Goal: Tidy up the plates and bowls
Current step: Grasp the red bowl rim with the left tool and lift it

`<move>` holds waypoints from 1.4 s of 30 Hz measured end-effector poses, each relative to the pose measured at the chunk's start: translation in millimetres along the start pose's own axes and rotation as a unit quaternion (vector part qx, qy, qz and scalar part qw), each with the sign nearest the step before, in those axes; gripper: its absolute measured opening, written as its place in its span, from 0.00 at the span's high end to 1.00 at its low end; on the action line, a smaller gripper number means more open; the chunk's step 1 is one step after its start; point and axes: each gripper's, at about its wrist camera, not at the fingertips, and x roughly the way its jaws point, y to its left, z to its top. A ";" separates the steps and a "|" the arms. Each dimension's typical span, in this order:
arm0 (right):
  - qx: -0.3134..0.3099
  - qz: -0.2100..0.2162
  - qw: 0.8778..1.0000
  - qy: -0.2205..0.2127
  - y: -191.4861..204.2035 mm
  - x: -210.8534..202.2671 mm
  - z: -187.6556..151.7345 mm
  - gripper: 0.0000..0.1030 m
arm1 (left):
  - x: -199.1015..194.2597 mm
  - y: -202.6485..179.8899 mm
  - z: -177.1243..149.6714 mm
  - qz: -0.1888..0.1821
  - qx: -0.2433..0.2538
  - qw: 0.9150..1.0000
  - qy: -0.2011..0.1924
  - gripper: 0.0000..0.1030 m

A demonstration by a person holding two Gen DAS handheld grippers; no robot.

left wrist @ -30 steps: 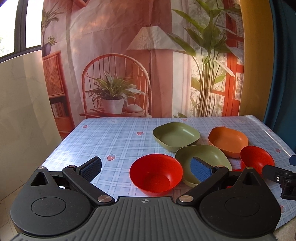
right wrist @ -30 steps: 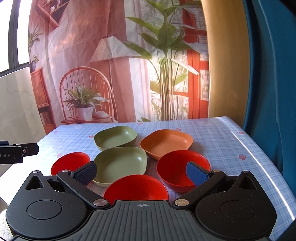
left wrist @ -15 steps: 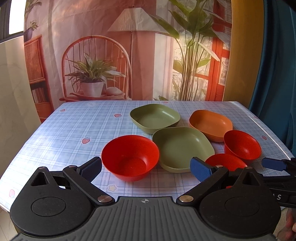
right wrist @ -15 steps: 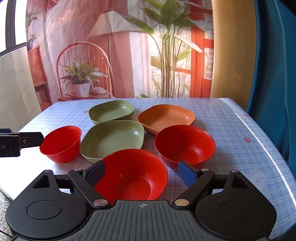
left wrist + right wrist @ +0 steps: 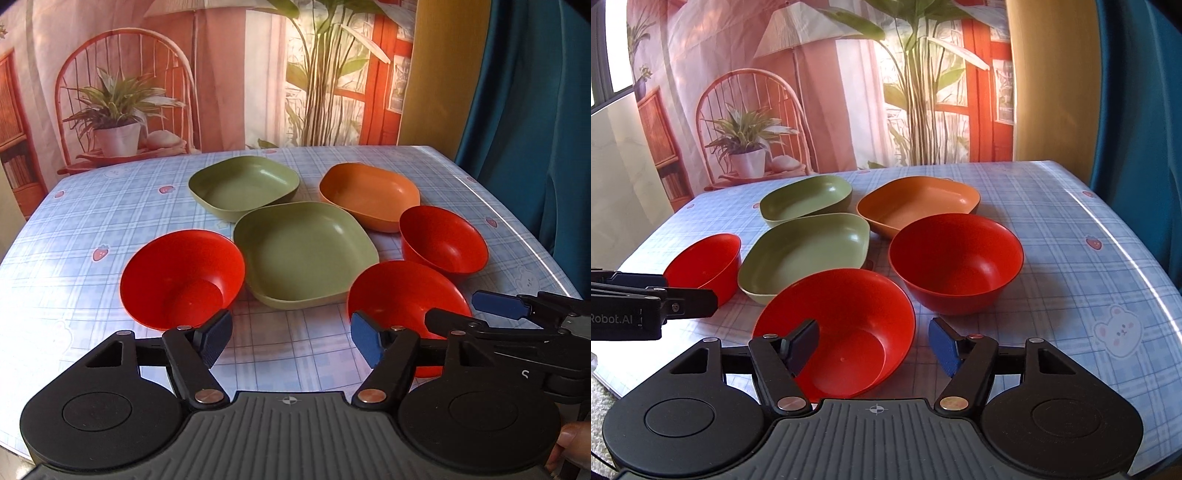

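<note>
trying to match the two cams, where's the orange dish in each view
Left wrist: orange dish sits right of centre, behind the far red bowl.
Right wrist: orange dish sits at centre, behind the same red bowl.
Shared landmark: the near green dish.

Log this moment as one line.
left hand-held gripper: open, closing | right hand-held gripper: open, closing, straddling near red bowl rim

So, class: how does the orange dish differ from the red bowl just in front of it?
The orange dish is squarish with rounded corners; the red bowl is round. The dish is shallow with low walls; the bowl is deeper with steeper sides. The dish lies farther back on the table. Both stand upright, empty and untouched.
</note>
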 end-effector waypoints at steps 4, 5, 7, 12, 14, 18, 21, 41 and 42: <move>0.013 0.005 1.000 0.003 -7.8 3.8 -0.2 0.49 | 15.4 -5.8 3.2 -0.031 0.001 0.999 0.038 0.53; 0.015 0.007 1.000 0.005 -8.7 4.2 -0.3 0.50 | 18.3 -6.5 3.0 -0.040 -0.002 0.998 0.045 0.56; 0.013 0.013 1.000 0.008 -9.0 4.2 -0.3 0.55 | 23.5 -7.2 2.4 -0.053 -0.006 0.997 0.053 0.58; 0.013 0.025 0.999 0.015 -9.6 4.9 -1.1 0.56 | 32.2 -11.5 3.3 -0.079 -0.016 0.995 0.066 0.60; 0.025 0.026 0.999 0.019 -13.7 8.3 -0.3 0.56 | 35.2 -13.7 1.9 -0.088 -0.017 0.994 0.069 0.60; 0.036 0.029 0.998 0.031 -17.4 14.6 -0.8 0.57 | 43.3 -13.2 -1.6 -0.090 -0.029 0.992 0.082 0.63; 0.028 0.020 0.999 0.039 -13.6 17.0 -0.1 0.62 | 45.2 -11.0 -1.7 -0.099 -0.038 0.991 0.078 0.75; -0.004 0.028 0.999 0.027 9.9 1.6 16.1 0.78 | 10.6 1.0 4.3 -0.102 -0.033 0.994 0.012 0.77; -0.005 0.030 0.999 0.026 11.5 0.5 17.6 0.78 | 7.9 2.5 4.9 -0.103 -0.034 0.994 0.007 0.77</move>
